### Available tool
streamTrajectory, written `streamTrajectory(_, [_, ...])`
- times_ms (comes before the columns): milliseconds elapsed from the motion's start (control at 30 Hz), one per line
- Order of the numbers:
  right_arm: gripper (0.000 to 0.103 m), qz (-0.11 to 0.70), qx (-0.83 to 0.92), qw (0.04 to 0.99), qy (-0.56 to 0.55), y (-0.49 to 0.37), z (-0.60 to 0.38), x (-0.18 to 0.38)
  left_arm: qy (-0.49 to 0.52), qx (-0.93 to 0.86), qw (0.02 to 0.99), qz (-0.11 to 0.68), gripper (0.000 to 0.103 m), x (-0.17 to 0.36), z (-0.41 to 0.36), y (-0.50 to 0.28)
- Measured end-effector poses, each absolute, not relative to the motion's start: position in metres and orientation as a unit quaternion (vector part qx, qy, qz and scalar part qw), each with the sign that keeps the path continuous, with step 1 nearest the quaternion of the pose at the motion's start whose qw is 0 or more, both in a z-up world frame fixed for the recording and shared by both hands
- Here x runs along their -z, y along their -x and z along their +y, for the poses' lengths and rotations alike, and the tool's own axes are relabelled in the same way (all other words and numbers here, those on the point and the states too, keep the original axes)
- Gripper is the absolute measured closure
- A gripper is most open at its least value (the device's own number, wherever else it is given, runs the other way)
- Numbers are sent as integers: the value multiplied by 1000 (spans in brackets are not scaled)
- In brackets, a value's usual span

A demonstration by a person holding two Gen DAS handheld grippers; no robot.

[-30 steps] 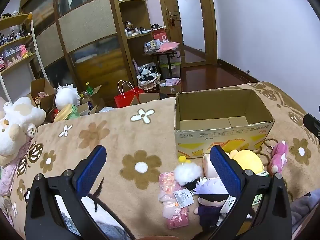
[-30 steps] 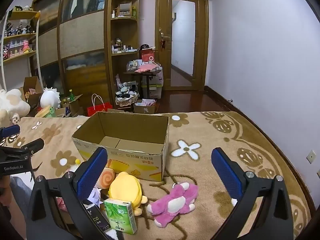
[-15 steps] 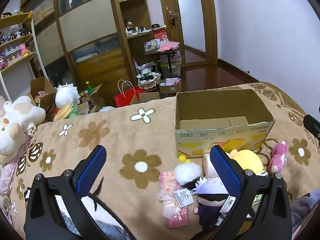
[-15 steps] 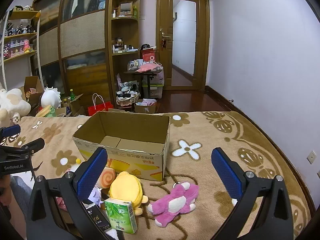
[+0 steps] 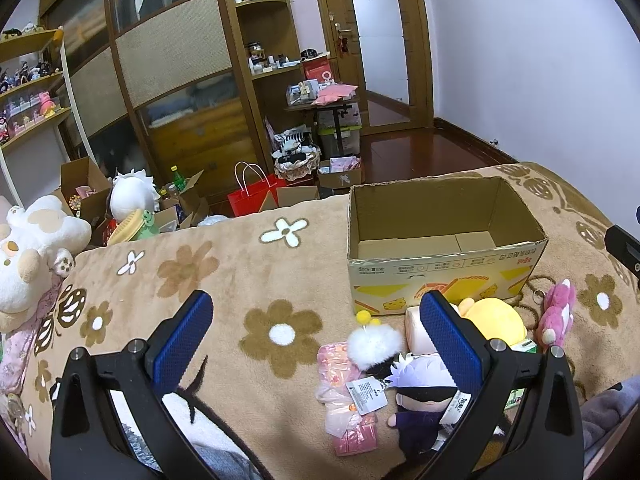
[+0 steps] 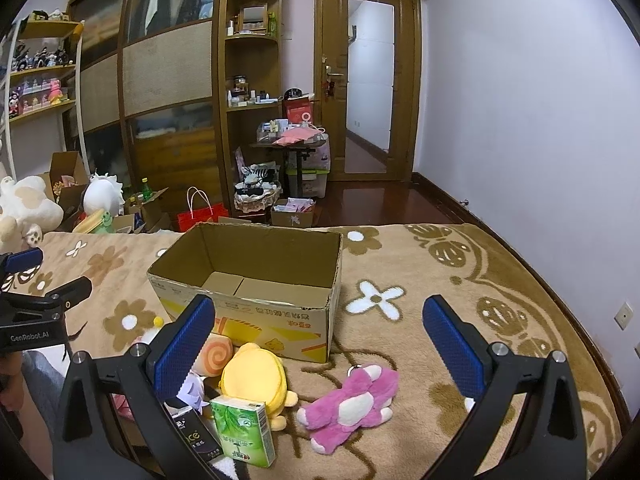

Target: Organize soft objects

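Nothing has shifted over the last second: both the left gripper [image 5: 316, 334] and right gripper [image 6: 318, 334] hover spread and empty, the plush toys [image 6: 352, 408] lying on the bed before the empty cardboard box [image 6: 256, 280], so sorting has not begun.

Both wrist views look forward, sharing the cardboard box [image 5: 444, 248].

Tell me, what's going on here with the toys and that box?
A person holds two open grippers, the left gripper and right gripper, above a flowered blanket. Nothing is picked up yet. The cardboard box sits empty, with the yellow plush, pink plush and other toys lying before it.
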State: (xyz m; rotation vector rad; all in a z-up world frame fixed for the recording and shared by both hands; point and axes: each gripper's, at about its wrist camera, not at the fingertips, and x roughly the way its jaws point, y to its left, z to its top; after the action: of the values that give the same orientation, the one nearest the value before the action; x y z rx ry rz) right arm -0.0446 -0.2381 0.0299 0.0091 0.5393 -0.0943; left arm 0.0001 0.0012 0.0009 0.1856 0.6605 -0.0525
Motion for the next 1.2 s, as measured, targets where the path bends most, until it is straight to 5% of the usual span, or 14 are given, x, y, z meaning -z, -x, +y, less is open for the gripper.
streamTrajectory(1200, [0, 267, 48, 963, -1, 43, -234, -27, -93, 25, 942, 322, 1, -2, 1, 1])
